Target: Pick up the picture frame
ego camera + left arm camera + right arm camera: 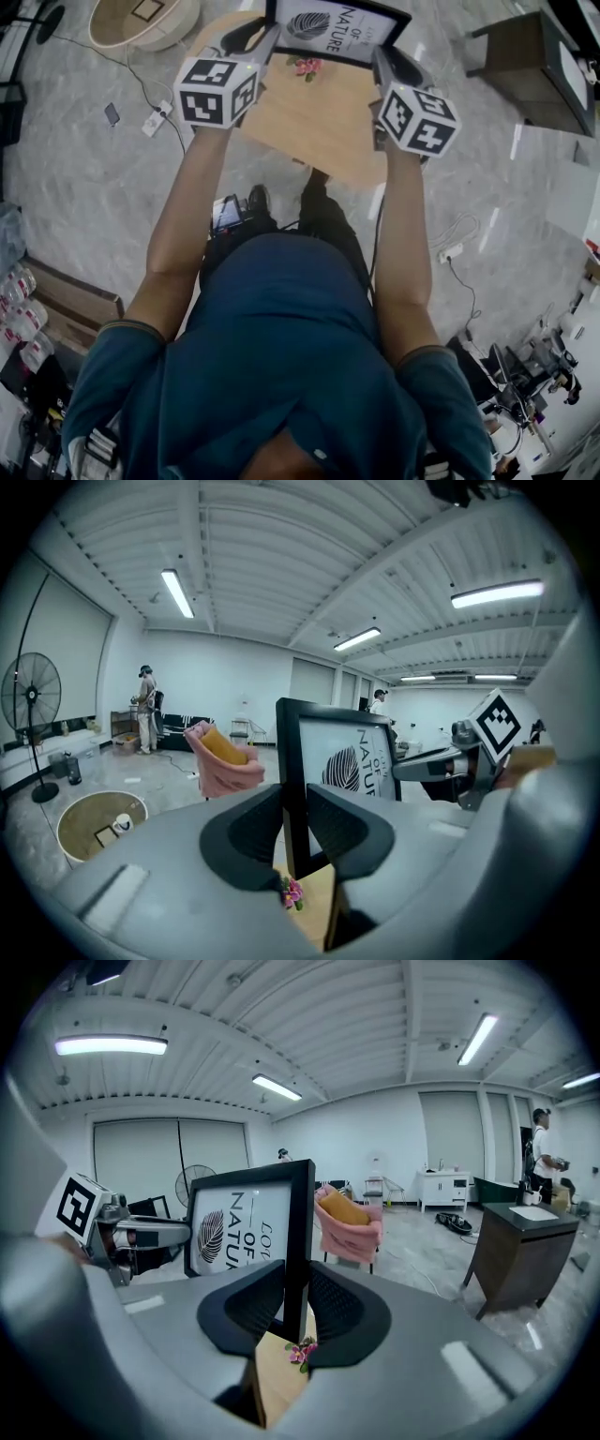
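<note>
L gripper [295,822] had its jaws closed narrow on the left edge of the black-framed picture frame w/ white leaf print [337,28]. R gripper [298,1309] clamped the right edge likewise. Frame hung upright btwn both, off the round light-wood table [323,131], above its far edge. Small pink flower sprig [306,67] lay on the tabletop nr that edge.

Grey marbled floor [84,187] bearing round wooden table [319,122]; dark cabinet [525,56] to table's right, pale tub [173,36] to its left.
</note>
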The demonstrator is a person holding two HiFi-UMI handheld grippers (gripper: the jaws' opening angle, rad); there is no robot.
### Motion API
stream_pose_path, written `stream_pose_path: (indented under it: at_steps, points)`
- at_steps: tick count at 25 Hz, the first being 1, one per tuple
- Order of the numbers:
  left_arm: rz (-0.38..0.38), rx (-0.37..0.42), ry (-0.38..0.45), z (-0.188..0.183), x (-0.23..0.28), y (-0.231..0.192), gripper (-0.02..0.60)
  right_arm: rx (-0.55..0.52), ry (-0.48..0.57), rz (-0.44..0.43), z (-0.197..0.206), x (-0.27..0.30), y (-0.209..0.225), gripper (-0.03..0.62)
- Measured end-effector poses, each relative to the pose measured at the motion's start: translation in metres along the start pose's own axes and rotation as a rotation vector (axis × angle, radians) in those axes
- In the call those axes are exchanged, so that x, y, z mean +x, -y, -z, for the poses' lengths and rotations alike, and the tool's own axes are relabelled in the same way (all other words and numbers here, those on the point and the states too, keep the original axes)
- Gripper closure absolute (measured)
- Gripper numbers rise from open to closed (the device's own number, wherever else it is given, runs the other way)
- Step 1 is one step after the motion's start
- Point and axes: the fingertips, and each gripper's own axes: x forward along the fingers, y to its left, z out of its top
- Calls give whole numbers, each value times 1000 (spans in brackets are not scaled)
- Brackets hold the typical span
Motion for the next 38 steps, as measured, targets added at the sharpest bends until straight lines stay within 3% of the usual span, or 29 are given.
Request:
stream_pose_path:
  at_steps: [8,21,30,38]
  points:
    - [-14,65,135,-69,-58,-13,506,-58,125,-6,-68,-37,-51,503]
    - [-10,144,344,-160,-139,-1,505,-211,310,3,-163,-125,-111,503]
    - [5,208,417,-195,-172,22,507,-248,364,40,-181,-171,-125,505]
    - [20,218,425,-194,-179,35,506,-277,376,69,-179,-186,-125,509]
